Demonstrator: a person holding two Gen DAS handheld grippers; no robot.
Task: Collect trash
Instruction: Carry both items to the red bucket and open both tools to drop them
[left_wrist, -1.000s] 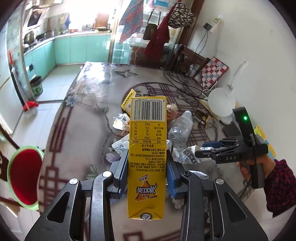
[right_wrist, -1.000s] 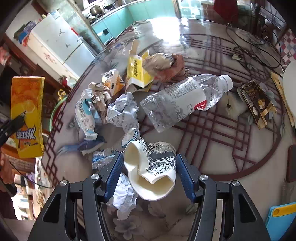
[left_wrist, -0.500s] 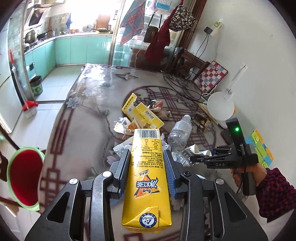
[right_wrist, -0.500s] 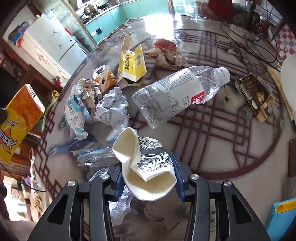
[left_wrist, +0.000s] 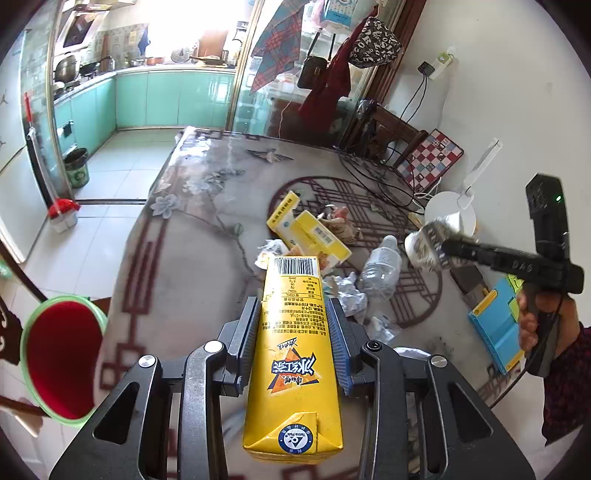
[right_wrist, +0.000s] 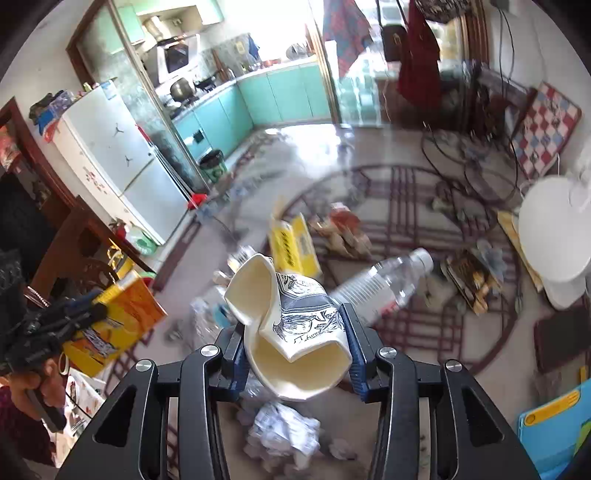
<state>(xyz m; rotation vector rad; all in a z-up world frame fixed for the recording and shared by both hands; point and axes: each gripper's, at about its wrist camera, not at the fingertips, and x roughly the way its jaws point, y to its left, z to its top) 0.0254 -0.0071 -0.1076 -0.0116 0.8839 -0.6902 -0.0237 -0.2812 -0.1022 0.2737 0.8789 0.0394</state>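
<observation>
Since a second ago both grippers have lifted clear of the table (left_wrist: 177, 258): the left gripper (left_wrist: 293, 339) stays clamped on the yellow drink carton (left_wrist: 293, 350), and the right gripper (right_wrist: 295, 343) now carries the crushed paper cup (right_wrist: 291, 332) up in the air, where earlier it was down among the litter. In the left view the right gripper (left_wrist: 443, 249) sits at 3 o'clock, high over the table, cup (left_wrist: 424, 245) pinched at its tip. So two pieces are picked and probably on their way to a bin; the red bucket with green rim (left_wrist: 62, 358) at 8 o'clock off the table edge looks like the likely drop, though I can't confirm that. The carton's long axis runs straight along the left fingers, barcode end pointing forward toward 12 o'clock, folded Tetra Pak end toward the camera; it has leveled from a steeper pitch earlier. The cup lies squashed crosswise between the right pads, open mouth facing the camera and up-left toward 10 o'clock, printed side to the right. Right view is motion-blurred, so details there are rough. Left on the table: clear plastic bottle (left_wrist: 382, 267) at 2 o'clock of the carton, neck pointing away, yellow flattened box (left_wrist: 310, 230) at 12 o'clock, crumpled paper (left_wrist: 351, 295) beside the bottle.
</observation>
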